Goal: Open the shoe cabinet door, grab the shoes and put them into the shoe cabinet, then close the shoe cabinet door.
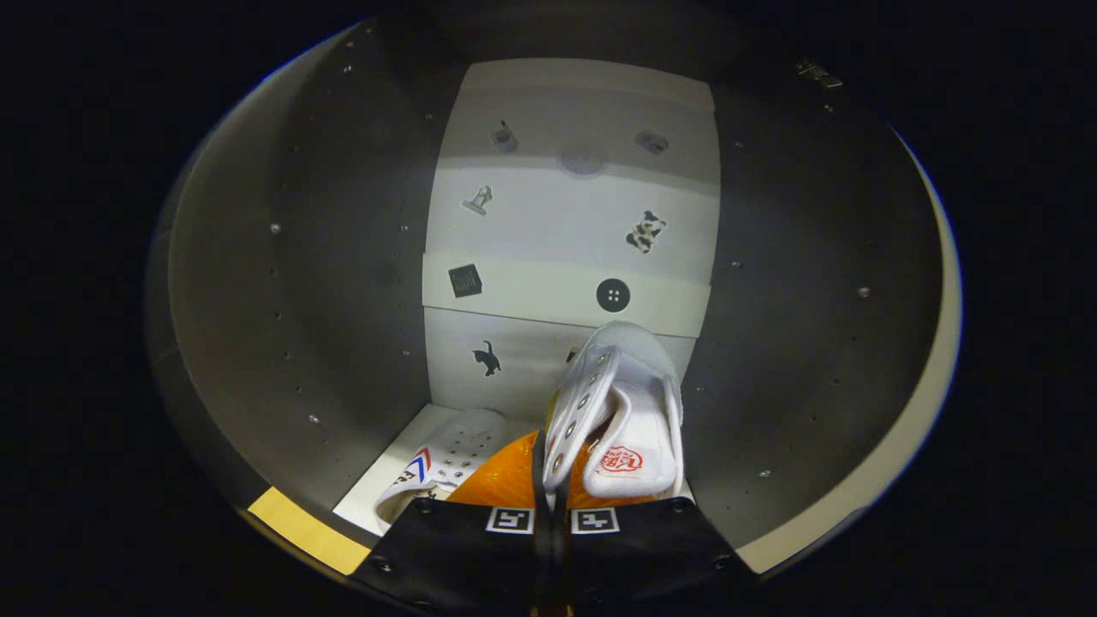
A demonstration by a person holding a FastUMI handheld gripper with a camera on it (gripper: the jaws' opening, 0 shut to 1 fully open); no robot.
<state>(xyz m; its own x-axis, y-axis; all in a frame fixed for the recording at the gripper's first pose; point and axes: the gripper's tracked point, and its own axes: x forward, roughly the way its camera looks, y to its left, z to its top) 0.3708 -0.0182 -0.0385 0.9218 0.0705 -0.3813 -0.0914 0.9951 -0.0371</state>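
The view looks into the shoe cabinet (283, 283), whose door must already be open, since the dark inner walls stand on both sides and the pale back panel (570, 223) with small stickers is at the far end. Starting on the left, a yellow strip of tape (307, 530) lies at the front edge of the cabinet floor, probably as a mark for the place. Next to it, on the pale floor, the first white shoe (446, 467) lies flat, just ahead of the fingers and a little to the left, so one shoe of the pair seems to be stored already. In the middle, the gripper (553, 514) has its jaws almost fully closed, with only a thin gap, and both fingers pinch the eyelet edge of the second white shoe (621, 411). This shoe hangs tilted, with its tongue and opening turned to the camera and its toe pointing toward the back panel. I think it is held by this thin edge because the edge fits easily between the fingers. It is just right of the first shoe, and I cannot tell if it touches the floor.
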